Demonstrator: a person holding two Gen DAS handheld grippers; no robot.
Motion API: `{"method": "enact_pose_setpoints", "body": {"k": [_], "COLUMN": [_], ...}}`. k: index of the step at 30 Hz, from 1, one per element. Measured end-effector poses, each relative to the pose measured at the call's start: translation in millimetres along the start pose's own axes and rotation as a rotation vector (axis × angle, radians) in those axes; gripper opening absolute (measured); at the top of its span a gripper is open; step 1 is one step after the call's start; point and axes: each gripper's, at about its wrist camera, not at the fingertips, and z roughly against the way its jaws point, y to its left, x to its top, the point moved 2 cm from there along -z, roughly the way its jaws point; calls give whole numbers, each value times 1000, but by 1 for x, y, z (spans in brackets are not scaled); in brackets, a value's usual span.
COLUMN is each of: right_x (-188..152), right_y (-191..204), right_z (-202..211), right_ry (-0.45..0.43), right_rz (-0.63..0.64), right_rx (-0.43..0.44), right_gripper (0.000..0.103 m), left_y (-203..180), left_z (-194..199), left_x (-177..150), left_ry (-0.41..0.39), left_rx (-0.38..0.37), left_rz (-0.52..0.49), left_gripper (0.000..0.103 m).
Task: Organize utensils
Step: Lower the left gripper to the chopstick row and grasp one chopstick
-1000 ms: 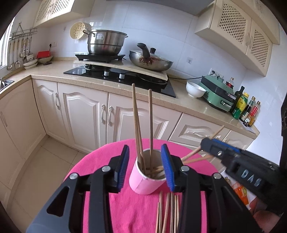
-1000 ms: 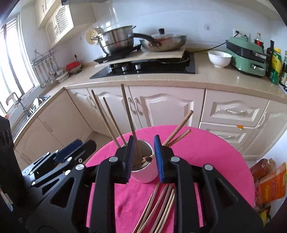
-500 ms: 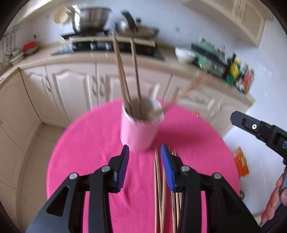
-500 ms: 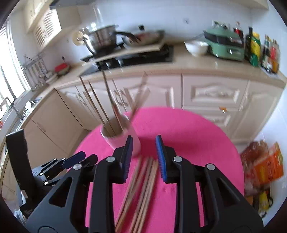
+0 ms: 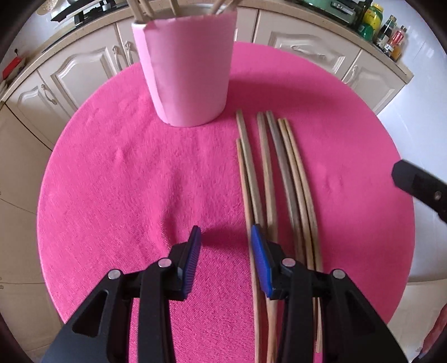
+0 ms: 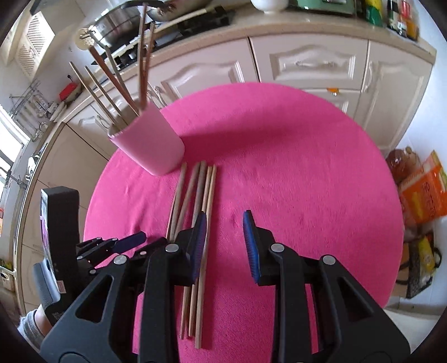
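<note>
Two handheld grippers hover low over a round bench (image 5: 111,178) draped in pink cloth, midway through a chopstick tidy-up. Nearest the lens, the left gripper (image 5: 225,240) has its fingers apart and empty over bare cloth, the right-hand blue pad just at the edge of the loose chopsticks (image 5: 268,178). The right gripper (image 6: 225,226) is likewise parted with nothing between its pads, its left-hand pad lying over the outermost stick of the same bundle.

Roughly half a dozen chopsticks lie side by side on the cloth, ends pointing toward the pink cup (image 5: 187,67), which stands upright just beyond them. About as many chopsticks (image 6: 117,81) already lean in the cup, so the job looks roughly half done; the remainder has yet to be lifted and dropped in.

The sticks lie flat and tightly packed, which could make picking one alone awkward, and the upright sticks crowd the cup's mouth. The two grippers sit near each other over the same bundle.

Beyond the bench run cream cabinets (image 6: 307,61) and a kitchen counter with pots (image 6: 117,25) and bottles (image 5: 388,30); orange packets (image 6: 421,190) lie on the floor.
</note>
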Motion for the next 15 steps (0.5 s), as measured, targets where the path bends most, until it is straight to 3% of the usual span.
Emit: {"method": "enact_pose_setpoints", "body": {"k": [6, 15], "right_x": [0, 0], "right_y": [2, 3], "right_z": [-10, -29], "right_ry": [26, 104], "right_rz": [-6, 3], "right_rx": [8, 4], "right_gripper": [27, 27], "left_y": [-6, -25], "left_z": [-7, -17], "left_x": [3, 22], "left_ry": [23, 55], "left_rx": [9, 100], "left_rz": [-29, -76], "left_gripper": [37, 38]}}
